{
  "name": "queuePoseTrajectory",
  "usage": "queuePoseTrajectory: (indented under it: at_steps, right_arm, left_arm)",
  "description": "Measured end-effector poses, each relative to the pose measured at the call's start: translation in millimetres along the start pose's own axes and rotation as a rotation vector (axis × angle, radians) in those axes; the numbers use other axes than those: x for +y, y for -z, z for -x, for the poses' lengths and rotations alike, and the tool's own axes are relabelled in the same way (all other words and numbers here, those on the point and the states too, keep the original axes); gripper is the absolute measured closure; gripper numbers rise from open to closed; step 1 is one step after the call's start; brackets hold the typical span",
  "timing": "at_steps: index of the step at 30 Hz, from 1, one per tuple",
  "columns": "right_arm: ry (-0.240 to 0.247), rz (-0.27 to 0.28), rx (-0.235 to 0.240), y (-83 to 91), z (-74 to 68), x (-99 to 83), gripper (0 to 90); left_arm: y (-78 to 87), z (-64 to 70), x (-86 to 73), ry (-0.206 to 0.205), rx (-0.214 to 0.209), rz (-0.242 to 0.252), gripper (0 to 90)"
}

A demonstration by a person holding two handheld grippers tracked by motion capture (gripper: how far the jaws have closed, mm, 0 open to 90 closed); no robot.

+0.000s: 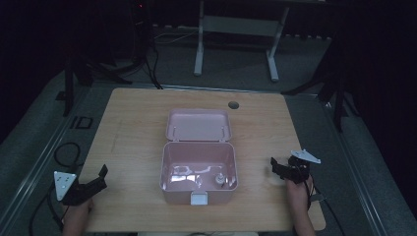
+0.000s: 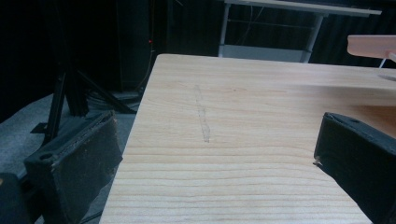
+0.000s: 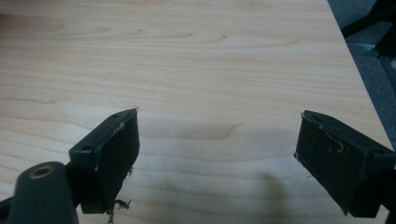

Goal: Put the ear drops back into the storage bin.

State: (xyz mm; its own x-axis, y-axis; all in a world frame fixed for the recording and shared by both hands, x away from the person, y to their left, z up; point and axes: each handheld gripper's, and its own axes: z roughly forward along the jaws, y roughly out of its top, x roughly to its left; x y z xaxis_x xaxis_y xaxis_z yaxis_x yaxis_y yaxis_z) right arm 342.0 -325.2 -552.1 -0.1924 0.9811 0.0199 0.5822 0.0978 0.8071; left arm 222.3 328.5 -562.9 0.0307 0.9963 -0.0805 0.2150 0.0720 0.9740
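Pink box sits mid-tabletop, lid hinged toward the far edge; right gripper slightly nearer than left gripper, both jaws wide open, empty.

Dim overall; dark surroundings; soft shadows; slight blur, grain.

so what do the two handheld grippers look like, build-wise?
Both are black, each with two blocky jaws. The left gripper and right gripper each carry a grey three-cornered plate on top and trail a dark cable. The right gripper's pads look frayed at the edges.
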Motion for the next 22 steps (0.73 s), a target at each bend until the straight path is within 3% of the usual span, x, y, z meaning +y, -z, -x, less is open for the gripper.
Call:
queuePoseTrajectory:
  at_steps: [4,8,9,11,18,22]
  right_arm:
    - [-0.035,0.031,0.009,4.4,3.8,-1.1,13.3]
    - [-0.109,0.07,0.045,8.7,11.2,-2.7,13.7]
    - [-0.109,0.07,0.045,8.7,11.2,-2.7,13.7]
    - [-0.159,0.075,0.073,9.2,15.2,-4.1,13.7]
    - [-0.112,0.043,0.05,5.6,11.2,-4.4,13.7]
    - [-0.114,0.034,0.052,4.6,11.2,-4.4,13.7]
  left_arm:
    - [0.0,-0.2,0.0,0.002,-0.003,0.0,0.5]
    - [-0.2,-0.4,0.1,0.003,-0.004,-0.002,0.5]
    - [-0.2,-0.4,0.1,0.003,-0.004,-0.002,0.5]
    - [-0.2,-0.3,0.1,0.002,-0.004,-0.002,0.5]
    - [0.0,-0.6,0.0,0.004,-0.004,-0.001,0.5]
    - [-0.1,-0.7,0.1,0.006,-0.004,-0.001,0.5]
